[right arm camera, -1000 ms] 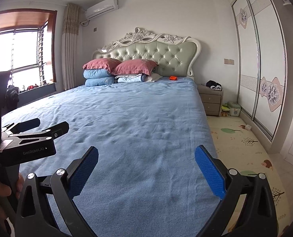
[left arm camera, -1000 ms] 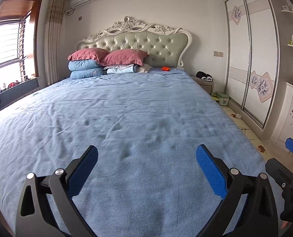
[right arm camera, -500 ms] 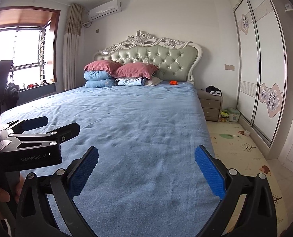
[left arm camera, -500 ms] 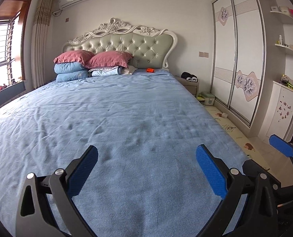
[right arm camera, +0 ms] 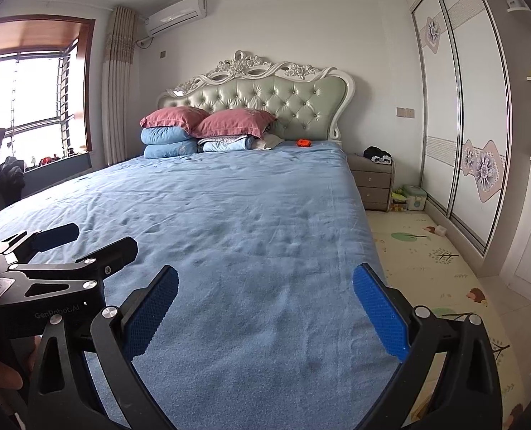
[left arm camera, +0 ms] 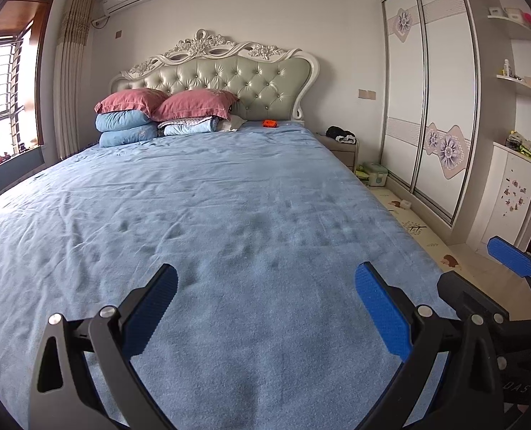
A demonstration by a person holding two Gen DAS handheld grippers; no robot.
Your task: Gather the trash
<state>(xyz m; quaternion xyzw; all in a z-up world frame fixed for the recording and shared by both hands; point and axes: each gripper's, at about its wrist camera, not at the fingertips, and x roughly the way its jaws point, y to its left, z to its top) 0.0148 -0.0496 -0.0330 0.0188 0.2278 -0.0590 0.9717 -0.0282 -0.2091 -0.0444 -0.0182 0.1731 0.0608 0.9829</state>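
Note:
A small orange object (left arm camera: 270,123) (right arm camera: 304,142) lies on the blue bedspread (left arm camera: 229,215) close to the headboard, far from both grippers. On the floor mat by the wardrobe sits a small white item (left arm camera: 405,204) (right arm camera: 440,229). My left gripper (left arm camera: 265,279) hangs open over the foot of the bed, nothing between its blue pads. My right gripper (right arm camera: 265,276) is open too, over the bed's right front corner. Each shows in the other's view: the right one (left arm camera: 508,258) at the right edge, the left one (right arm camera: 57,251) at the left, held by a hand.
Red and blue pillows (right arm camera: 208,125) are stacked at the tufted headboard (right arm camera: 265,100). Right of the bed stand a nightstand (right arm camera: 372,182) with dark clothes, a green-white box (right arm camera: 414,197) and a sliding-door wardrobe (right arm camera: 455,143). A patterned play mat (right arm camera: 426,261) covers the floor.
The left wrist view has swung right: the window slid out at the left, more wardrobe and shelves show. The right view shifted slightly. Both grippers stayed open.

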